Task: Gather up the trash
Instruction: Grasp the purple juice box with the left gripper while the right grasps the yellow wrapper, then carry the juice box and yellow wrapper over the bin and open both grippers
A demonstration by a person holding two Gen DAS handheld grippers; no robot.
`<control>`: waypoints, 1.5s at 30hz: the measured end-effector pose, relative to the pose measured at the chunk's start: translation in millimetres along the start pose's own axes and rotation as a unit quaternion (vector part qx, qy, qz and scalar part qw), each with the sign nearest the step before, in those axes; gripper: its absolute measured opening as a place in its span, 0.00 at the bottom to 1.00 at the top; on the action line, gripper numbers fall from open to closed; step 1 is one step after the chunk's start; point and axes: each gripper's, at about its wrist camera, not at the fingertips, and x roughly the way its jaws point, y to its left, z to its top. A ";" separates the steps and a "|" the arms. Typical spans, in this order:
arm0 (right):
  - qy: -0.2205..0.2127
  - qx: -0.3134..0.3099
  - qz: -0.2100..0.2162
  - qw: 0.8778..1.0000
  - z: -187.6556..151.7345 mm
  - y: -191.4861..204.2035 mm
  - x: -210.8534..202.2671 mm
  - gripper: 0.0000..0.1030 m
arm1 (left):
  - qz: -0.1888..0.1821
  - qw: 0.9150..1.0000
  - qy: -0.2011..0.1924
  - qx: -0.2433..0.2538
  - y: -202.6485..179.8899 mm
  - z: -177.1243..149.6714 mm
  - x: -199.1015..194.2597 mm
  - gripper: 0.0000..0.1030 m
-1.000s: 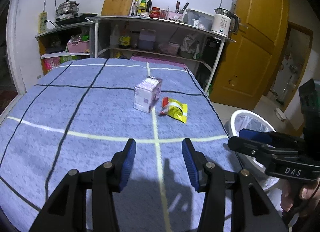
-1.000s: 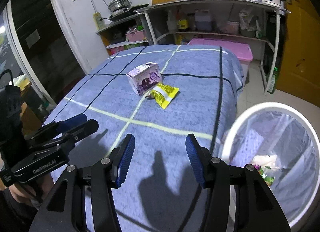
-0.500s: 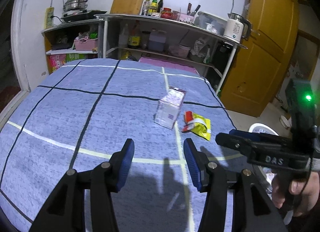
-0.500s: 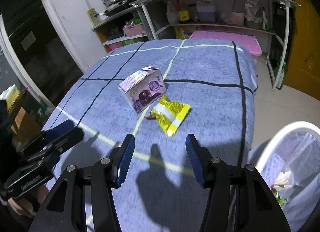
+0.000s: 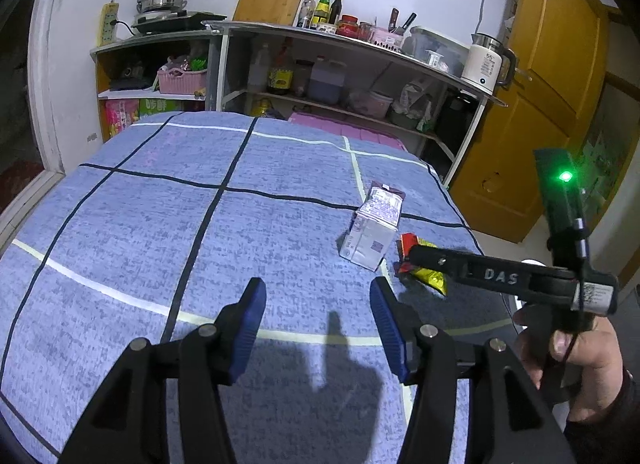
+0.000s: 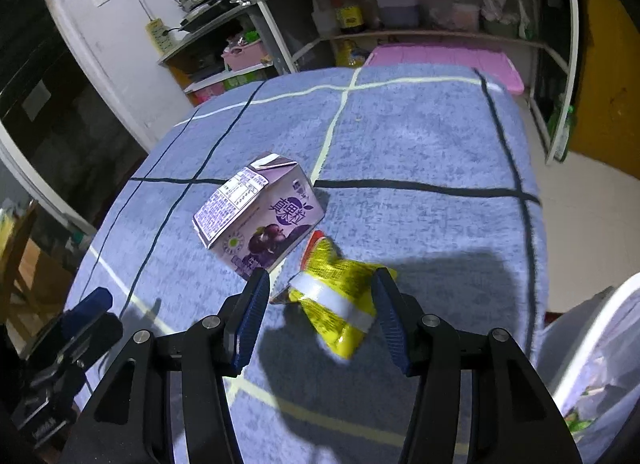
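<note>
A purple juice carton point(image 6: 260, 217) lies on the blue checked cloth point(image 6: 420, 151), with a yellow snack wrapper point(image 6: 340, 300) just to its right. My right gripper point(image 6: 318, 314) is open, its jaws on either side of the wrapper, just above it. My left gripper point(image 5: 316, 328) is open and empty over the cloth, well short of the carton point(image 5: 374, 229). In the left wrist view the right gripper's finger point(image 5: 480, 270) covers part of the wrapper point(image 5: 424, 272). A white bin with a clear bag point(image 6: 596, 368) stands at the table's right.
Shelves with bottles, a kettle point(image 5: 486, 63), a pot and a pink basket point(image 5: 182, 79) stand behind the table. A pink lidded box point(image 6: 436, 57) sits on the floor beyond it. A yellow door point(image 5: 536, 103) is at the right.
My right gripper has moved forward and down from beside the bin until its open jaws frame the yellow wrapper. My left gripper has swung left, away from the carton.
</note>
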 end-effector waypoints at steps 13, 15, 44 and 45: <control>-0.005 -0.007 -0.002 1.000 -7.0 -6.9 -5.0 0.33 | -0.006 1.000 0.006 0.012 -11.0 10.9 12.7 0.55; -0.005 -0.012 -0.002 1.000 -9.0 -6.7 -7.6 0.32 | -0.008 1.000 0.009 0.018 -15.7 13.3 17.2 0.56; -0.021 0.007 0.021 1.000 -27.5 -33.7 -34.8 0.31 | -0.008 0.997 0.031 0.075 -53.6 33.2 79.4 0.39; -0.022 0.007 0.023 0.999 -28.0 -33.0 -35.5 0.31 | -0.008 0.997 0.028 0.074 -53.9 32.3 76.1 0.39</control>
